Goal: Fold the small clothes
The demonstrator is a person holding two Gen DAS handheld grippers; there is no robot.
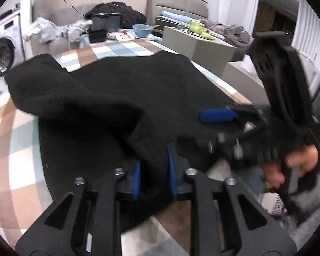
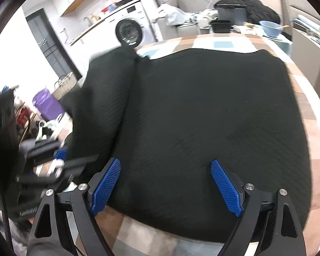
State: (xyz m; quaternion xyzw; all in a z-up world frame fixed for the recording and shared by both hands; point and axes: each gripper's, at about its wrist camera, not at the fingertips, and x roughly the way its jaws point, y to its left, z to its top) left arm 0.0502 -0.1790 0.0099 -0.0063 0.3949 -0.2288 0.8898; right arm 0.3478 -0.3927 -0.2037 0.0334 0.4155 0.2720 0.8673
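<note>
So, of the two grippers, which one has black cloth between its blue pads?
The left gripper: a fold of the black garment sits between its narrowly spaced pads. The right gripper stands wide open above the cloth, gripping nothing.

A lived-in home is showing here. A washing machine [image 2: 129, 33] is standing by the wall, and clothes are lying across a sofa [image 1: 181, 6] behind the checked surface [image 1: 121, 49].

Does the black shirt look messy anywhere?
Yes. The black garment lies mostly flat on the checked tablecloth, but its left side is bunched into a raised fold, with cloth between the left gripper fingers.
</note>
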